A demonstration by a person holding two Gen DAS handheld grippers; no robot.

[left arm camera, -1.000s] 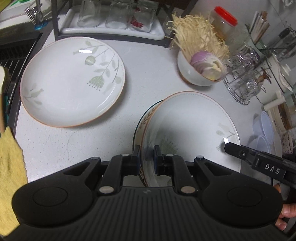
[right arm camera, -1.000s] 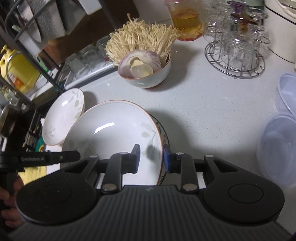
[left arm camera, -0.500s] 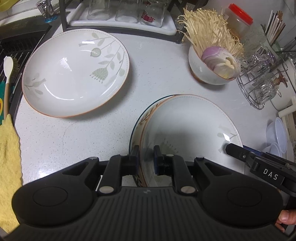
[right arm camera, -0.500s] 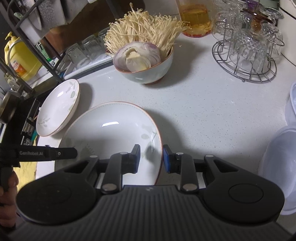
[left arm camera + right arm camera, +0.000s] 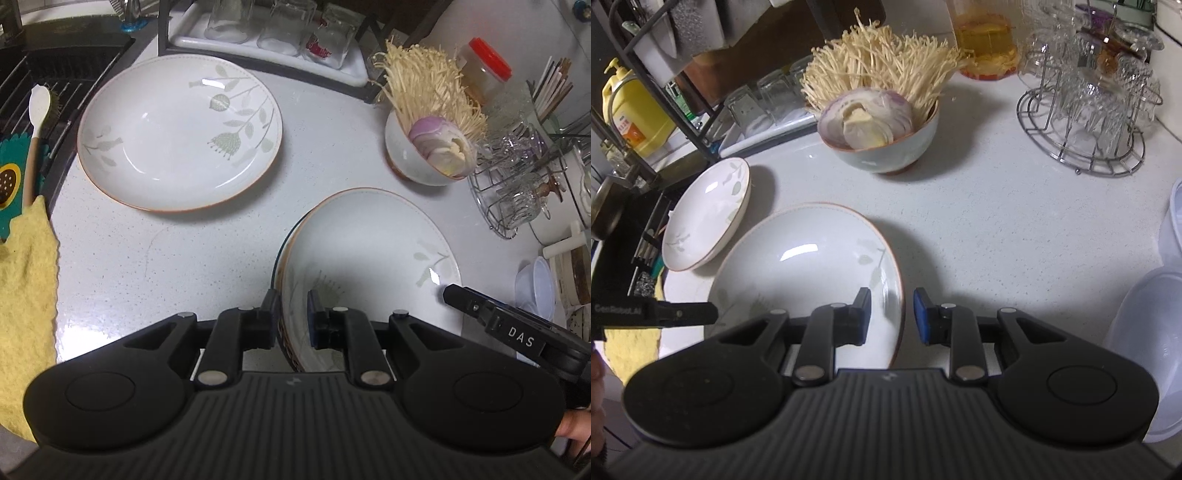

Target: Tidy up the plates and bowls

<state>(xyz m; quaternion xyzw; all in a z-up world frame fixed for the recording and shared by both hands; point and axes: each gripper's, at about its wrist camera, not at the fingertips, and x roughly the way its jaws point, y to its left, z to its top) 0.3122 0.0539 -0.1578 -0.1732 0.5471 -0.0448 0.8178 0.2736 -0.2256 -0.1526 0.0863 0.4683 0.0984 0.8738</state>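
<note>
We see the white, brown-rimmed ceramic plate with a pale leaf print (image 5: pixel 369 251) at lower centre of both views. Our left gripper (image 5: pixel 291 317) pinches its near rim (a patterned dish edge shows beneath). Our right gripper (image 5: pixel 891 315) straddles the opposite rim; whether the pads press, we cannot tell. A matching plate (image 5: pixel 177 133) lies on the white speckled counter (image 5: pixel 325 147), upper left.
</note>
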